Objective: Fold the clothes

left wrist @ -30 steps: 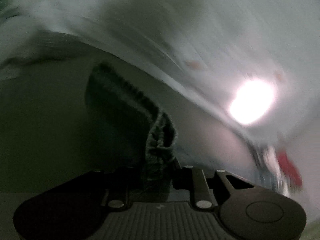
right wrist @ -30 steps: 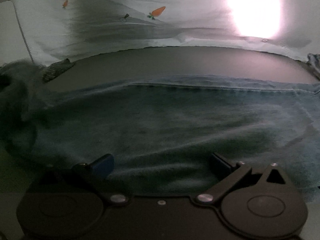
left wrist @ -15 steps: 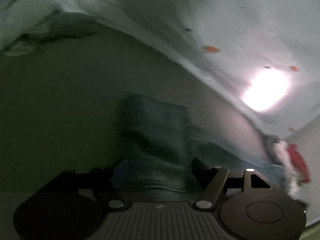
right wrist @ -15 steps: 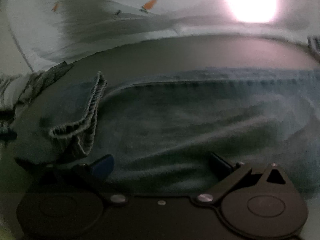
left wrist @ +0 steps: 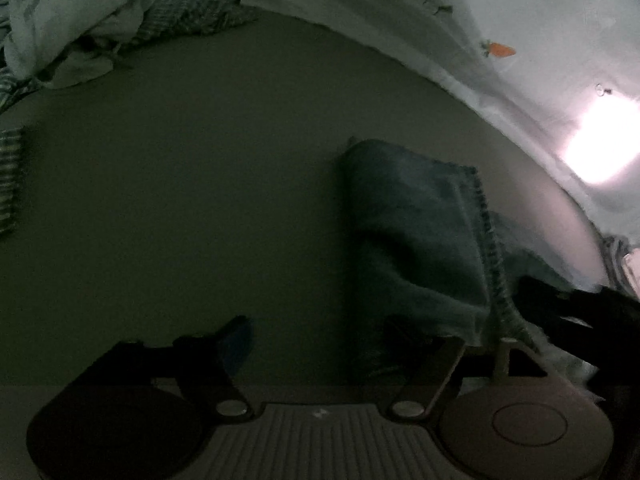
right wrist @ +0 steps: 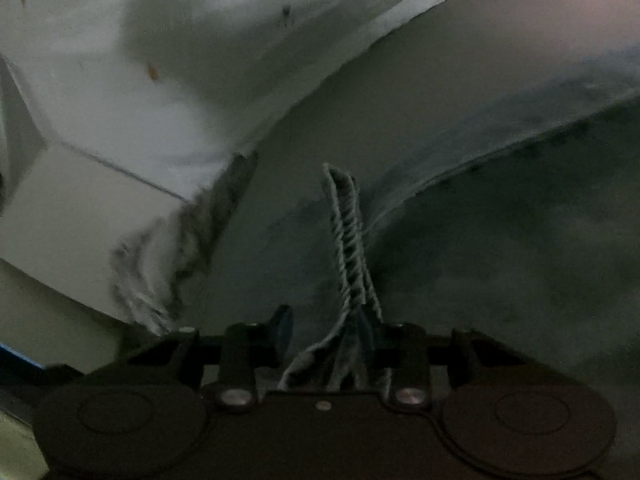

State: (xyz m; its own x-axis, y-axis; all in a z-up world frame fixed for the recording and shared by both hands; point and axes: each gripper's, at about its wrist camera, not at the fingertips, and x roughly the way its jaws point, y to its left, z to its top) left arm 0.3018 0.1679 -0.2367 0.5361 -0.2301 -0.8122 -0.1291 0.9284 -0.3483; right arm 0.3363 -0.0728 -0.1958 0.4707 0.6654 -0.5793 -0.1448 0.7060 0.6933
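A blue denim garment lies folded on the dark table, right of centre in the left wrist view, with its frayed hem along the right side. My left gripper is open and empty; its right finger rests at the garment's near edge. My right gripper is shut on the garment's frayed hem, which stands up between the fingers. The rest of the denim spreads to the right. The right gripper also shows at the right edge of the left wrist view.
A pale sheet with carrot prints hangs behind the table, with a bright light spot. A pile of crumpled clothes lies at the far left. A striped cloth is at the left edge. Dark tabletop spreads left of the garment.
My left gripper has let go of the denim, opened wide and shifted left. My right gripper has closed on the frayed hem and turned.
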